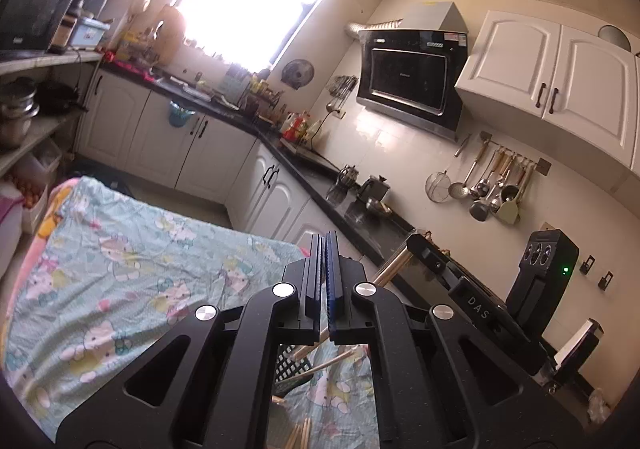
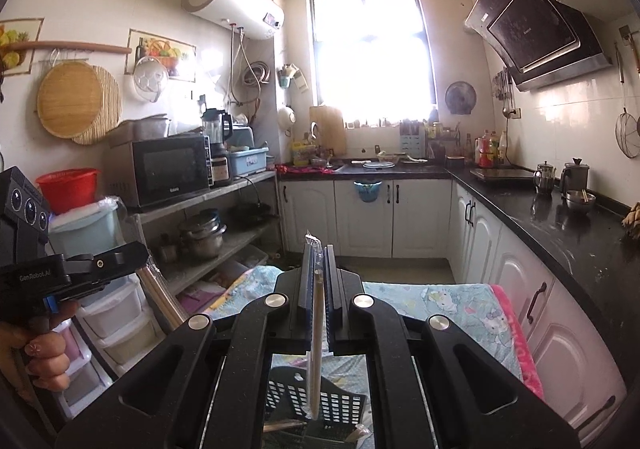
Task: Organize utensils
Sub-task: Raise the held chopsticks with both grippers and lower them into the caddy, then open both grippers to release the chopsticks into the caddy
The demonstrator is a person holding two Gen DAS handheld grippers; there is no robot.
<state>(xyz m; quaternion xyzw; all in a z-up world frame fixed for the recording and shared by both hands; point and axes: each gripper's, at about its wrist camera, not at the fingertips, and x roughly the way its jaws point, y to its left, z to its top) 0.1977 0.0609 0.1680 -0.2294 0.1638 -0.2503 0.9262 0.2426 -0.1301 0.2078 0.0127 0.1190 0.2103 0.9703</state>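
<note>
Right now we hold a wrapped pair of chopsticks (image 2: 318,325) clamped between the fingers of our right gripper (image 2: 319,281), its long axis running down along the fingers — upper tip poking out past the fingertips, lower end hanging straight below the tool. Directly beneath that lower end sits the black slotted basket (image 2: 320,397) on the patterned cloth (image 2: 448,309), so, as we judge it, the coming move is a plain descent along the chopsticks' own axis into the basket.

Our left gripper (image 1: 323,273) has its fingers pressed close together; whether it pinches anything we cannot tell from its own view, though the right view shows wrapped sticks (image 2: 160,297) hanging just below it. Under the left tool we glimpse the same basket (image 1: 294,363) with loose wooden chopsticks (image 1: 320,363) lying slantwise across it. The right gripper is the one lined up over the basket — the left stands off to its side.
</note>
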